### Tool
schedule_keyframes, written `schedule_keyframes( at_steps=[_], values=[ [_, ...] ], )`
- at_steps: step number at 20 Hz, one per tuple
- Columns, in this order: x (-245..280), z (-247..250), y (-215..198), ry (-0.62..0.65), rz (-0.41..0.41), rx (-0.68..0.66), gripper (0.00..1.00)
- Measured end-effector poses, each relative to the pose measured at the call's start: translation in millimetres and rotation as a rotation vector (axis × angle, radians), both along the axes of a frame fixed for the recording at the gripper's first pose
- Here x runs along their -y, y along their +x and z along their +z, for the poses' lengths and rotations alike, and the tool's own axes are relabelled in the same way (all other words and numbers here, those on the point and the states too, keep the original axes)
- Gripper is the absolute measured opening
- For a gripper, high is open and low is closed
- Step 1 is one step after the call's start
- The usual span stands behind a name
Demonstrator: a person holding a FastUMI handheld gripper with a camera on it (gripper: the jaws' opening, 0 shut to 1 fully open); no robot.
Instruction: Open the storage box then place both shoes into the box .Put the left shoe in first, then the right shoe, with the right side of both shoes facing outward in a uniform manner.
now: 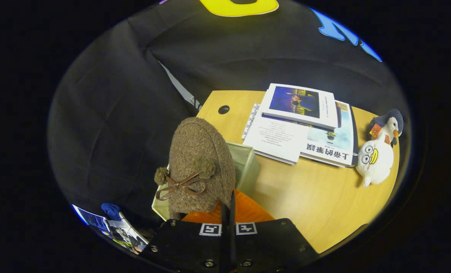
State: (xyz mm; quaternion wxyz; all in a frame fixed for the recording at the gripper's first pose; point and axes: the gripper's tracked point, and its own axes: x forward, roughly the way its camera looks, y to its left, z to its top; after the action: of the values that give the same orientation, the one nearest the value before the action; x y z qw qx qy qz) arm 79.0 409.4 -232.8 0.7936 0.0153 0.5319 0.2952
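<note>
A brown woolly shoe (pixel 200 159) with a brown bow and two pompoms hangs from my gripper (pixel 229 206), toe pointing away from me. Its orange lining (pixel 250 214) shows just ahead of the fingers. The fingers stand almost together, pinching the shoe's rim between them. Beneath and behind the shoe sits the pale storage box (pixel 247 163), open at the top, at the near left corner of the wooden table (pixel 316 197). The shoe hides most of the box's inside. I cannot tell whether another shoe lies in it.
A stack of books and papers (pixel 301 129) lies on the table beyond the box. A white plush bird (pixel 377 155) rests at the table's right edge. A cable hole (pixel 223 109) is near the far left corner. Magazines (pixel 113 229) lie on the floor at lower left.
</note>
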Motion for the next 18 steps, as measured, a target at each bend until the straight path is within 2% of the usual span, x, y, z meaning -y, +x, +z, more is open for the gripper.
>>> schedule_keyframes(
  at_steps=[5, 11, 16, 18],
  values=[
    [-39.9, -21.7, -8.7, -0.041, 0.001, -0.043, 0.00],
    [-59.5, -49.2, -19.8, -0.093, -0.011, -0.073, 0.00],
    [-73.7, -54.4, -27.3, -0.067, 0.000, -0.081, 0.01],
    [-75.3, -50.5, -29.6, -0.037, 0.015, -0.078, 0.21]
  ],
)
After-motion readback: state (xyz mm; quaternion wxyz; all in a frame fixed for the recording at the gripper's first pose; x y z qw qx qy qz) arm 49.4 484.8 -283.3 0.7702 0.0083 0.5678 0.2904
